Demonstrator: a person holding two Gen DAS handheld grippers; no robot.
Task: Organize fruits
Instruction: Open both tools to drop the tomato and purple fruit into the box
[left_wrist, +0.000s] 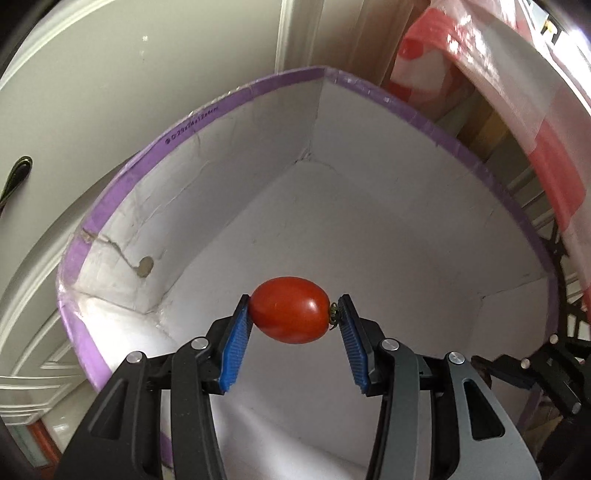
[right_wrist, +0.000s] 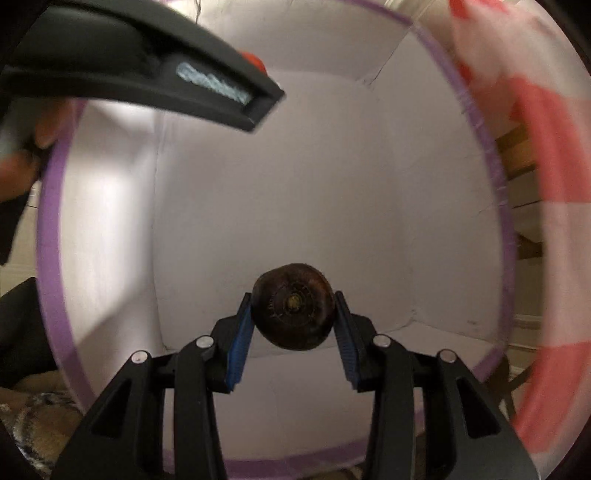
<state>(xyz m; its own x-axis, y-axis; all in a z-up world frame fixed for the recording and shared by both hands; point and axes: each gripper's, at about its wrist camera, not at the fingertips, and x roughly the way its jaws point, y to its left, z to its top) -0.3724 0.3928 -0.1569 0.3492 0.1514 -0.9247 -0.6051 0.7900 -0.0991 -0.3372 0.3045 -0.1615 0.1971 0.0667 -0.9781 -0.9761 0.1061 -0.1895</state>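
1. My left tongs (left_wrist: 293, 314) pinch a smooth, glossy red oval tomato (left_wrist: 290, 315) end to end, over the white box (left_wrist: 388, 240) with a purple rim.
2. My right tongs (right_wrist: 293, 312) clamp a dark brown, round, ringed fruit (right_wrist: 293, 305) above the same box.

Both fisheye views bow straight lines near the edges and darken at the corners. The left wrist view is sharp and evenly lit; a small glare spot sits on the tomato (left_wrist: 290, 315) and a bright patch on the box (left_wrist: 388, 236) floor. The right wrist view is dimmer and smeared, probably motion blur; the checked cloth (right_wrist: 535, 184) is indistinct.
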